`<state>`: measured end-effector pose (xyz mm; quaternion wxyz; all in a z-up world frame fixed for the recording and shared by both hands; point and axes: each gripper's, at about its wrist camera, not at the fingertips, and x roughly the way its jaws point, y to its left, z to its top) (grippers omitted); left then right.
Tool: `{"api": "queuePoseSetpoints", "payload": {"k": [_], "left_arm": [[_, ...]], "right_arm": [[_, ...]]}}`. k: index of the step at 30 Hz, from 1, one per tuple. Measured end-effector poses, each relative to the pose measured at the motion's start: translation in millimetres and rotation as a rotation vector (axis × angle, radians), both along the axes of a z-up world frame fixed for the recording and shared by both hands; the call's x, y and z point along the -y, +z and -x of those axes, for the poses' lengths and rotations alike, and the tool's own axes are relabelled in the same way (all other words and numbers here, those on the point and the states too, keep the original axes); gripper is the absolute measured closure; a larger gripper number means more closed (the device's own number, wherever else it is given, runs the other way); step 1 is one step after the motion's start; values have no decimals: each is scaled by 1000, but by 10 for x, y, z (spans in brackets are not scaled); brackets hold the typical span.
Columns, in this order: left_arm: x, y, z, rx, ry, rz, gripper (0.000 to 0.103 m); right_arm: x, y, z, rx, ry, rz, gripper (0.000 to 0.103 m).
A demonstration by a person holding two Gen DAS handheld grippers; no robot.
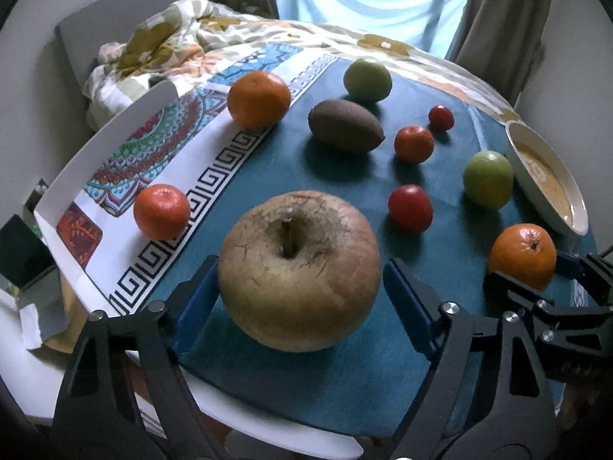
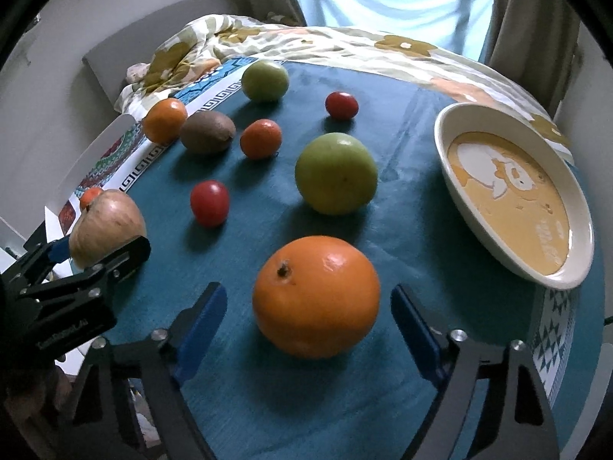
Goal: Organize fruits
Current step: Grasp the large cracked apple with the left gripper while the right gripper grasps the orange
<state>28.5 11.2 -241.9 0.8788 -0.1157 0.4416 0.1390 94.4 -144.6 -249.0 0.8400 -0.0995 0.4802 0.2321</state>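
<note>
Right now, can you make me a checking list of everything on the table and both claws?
Surface: teal cloth over a patterned tray.
Job's things: big apple, large orange, green fruits, kiwi, small red and orange fruits, dish without fruit.
Clutter: nothing seen.
Claws: left claw open around the apple; right claw open around the orange; neither touching.
Cables: nothing seen.
Surroundings: floral blanket, curtains.

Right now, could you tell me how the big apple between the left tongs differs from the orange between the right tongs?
The apple is dull yellow-brown with cracked, wrinkled skin; the orange is bright and smooth. The apple's stem faces up, while the orange's stem end tilts to the side. The apple looks the larger of the two. Both rest on the teal cloth, each between open tongs, left and right, not yet gripped.
</note>
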Motion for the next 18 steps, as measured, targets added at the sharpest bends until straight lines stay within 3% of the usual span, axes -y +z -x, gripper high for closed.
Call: {"api": "queuePoseSetpoints", "payload": {"k": [1,6,9,18], "left_arm": [[-11,-5,10,-6,2,2,24],[-12,-10,16,-20,2,-5,24],[1,-10,14,-24,2,-13,24],[21,61,56,-42,3,-51,25]], "right_arm": [[-2,-6,-6,-2,3,1,28],[-13,-11,-22,2,7,5,36],[-21,-19,-28,12,6,19,46],[22,48,-8,3,-15,-12,47]]}}
